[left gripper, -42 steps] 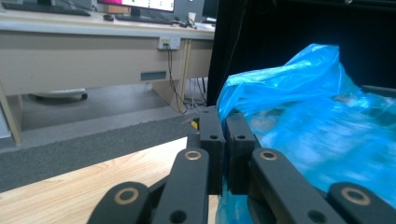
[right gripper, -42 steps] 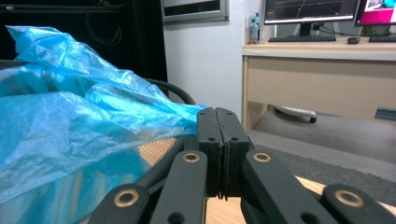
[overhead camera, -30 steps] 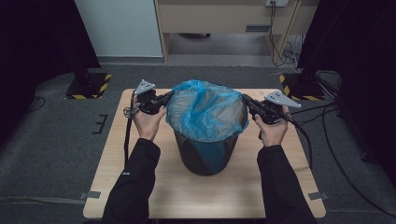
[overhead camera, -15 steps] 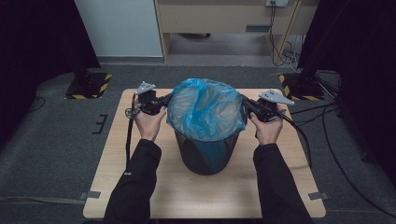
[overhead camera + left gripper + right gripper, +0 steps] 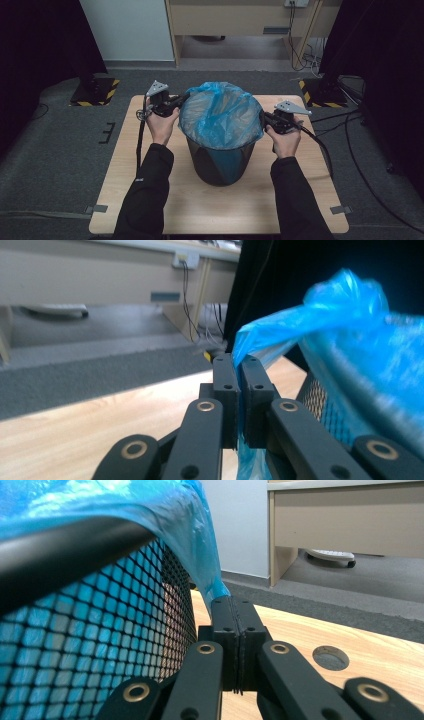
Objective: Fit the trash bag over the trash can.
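No readable text, labels, brands or numbers anywhere; no legible signs on any surface.

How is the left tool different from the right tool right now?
The left tool sits farther back on the table; the right tool is nearer the person. From its own view the left tool pinches a fold of the blue bag that rises free above the bin; the right tool pinches bag edge drawn down beside the bin's mesh. Both are shut on the bag, on opposite sides.
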`<state>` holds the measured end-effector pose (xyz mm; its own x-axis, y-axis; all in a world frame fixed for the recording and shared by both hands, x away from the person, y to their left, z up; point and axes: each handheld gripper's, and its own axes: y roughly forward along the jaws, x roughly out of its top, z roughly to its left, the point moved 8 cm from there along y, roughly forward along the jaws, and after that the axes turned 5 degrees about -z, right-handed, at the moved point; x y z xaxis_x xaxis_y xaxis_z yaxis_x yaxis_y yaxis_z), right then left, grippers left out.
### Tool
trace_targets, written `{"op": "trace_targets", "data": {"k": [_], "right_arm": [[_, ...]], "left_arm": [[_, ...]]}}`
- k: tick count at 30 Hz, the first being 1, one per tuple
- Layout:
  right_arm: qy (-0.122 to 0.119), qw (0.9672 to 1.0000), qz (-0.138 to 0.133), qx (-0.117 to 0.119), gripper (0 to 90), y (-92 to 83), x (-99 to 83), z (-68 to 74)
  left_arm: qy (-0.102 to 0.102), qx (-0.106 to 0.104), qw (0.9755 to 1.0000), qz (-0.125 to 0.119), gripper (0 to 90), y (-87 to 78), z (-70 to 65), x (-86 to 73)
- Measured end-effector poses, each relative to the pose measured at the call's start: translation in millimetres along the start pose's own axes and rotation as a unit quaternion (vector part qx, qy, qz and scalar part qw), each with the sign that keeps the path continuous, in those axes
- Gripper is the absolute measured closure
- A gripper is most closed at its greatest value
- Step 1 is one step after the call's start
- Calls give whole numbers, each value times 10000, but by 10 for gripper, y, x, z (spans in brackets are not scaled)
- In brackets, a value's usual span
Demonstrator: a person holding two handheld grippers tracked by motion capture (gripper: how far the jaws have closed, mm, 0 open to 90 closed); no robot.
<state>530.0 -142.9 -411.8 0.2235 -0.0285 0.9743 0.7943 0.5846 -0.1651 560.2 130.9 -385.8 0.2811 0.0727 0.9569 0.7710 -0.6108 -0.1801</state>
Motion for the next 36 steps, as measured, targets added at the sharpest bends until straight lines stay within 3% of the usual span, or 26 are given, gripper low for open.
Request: {"op": "trace_targets", "data": {"k": [2, 5, 6, 9, 12, 13, 14, 16, 17, 21, 24, 27, 30, 34, 36], "right_arm": [[25, 10000, 22, 19, 898, 2, -7, 6], [19, 10000, 45, 40, 897, 14, -4, 9], [22, 10000, 45, 34, 897, 17, 2, 8], [-2, 9999, 100, -8, 896, 12, -2, -15], [-58, 9999, 92, -52, 894, -23, 6, -33], [-65, 9999, 68, -50, 885, -32, 13, -32], [-70, 9999, 50, -63, 850, -43, 20, -35], [-31, 9998, -136, -139, 677, -60, 67, -56], [109, 9994, -285, -168, 622, -77, 110, -71], [318, 9977, -535, -254, 463, -169, 209, -156], [466, 9960, -751, -150, 372, -266, 300, -188], [531, 9936, -986, -131, 327, -371, 424, -222], [634, 9907, -1202, -29, 308, -490, 602, -228], [669, 9875, -1420, 163, 281, -608, 870, -137], [679, 9864, -1470, 268, 274, -628, 959, -73]], "left_arm": [[-24, -77, 9998, 191, 879, 31, -12, -77], [-227, -186, 9981, 542, 890, 70, -34, -196], [-311, -173, 9973, 637, 891, 75, -36, -225], [-231, -35, 9942, 1048, 895, 39, 1, -341], [-486, -137, 9965, 669, 878, -48, 39, -342], [-450, -106, 9976, 509, 809, -78, 58, -325], [-423, -97, 9985, 329, 719, -111, 69, -299], [-412, -128, 9990, -85, 654, -205, 78, -216], [-386, -147, 9987, -288, 604, -245, 75, -168], [-132, -205, 9974, -675, 538, -413, 39, -27], [22, -189, 9958, -899, 498, -550, -13, 61], [234, -64, 9945, -1020, 391, -693, -53, 94], [399, 77, 9946, -950, 325, -855, -70, 12], [435, 265, 9961, -721, 275, -1065, -32, -250], [479, 391, 9969, -486, 271, -1130, 7, -465]]}}
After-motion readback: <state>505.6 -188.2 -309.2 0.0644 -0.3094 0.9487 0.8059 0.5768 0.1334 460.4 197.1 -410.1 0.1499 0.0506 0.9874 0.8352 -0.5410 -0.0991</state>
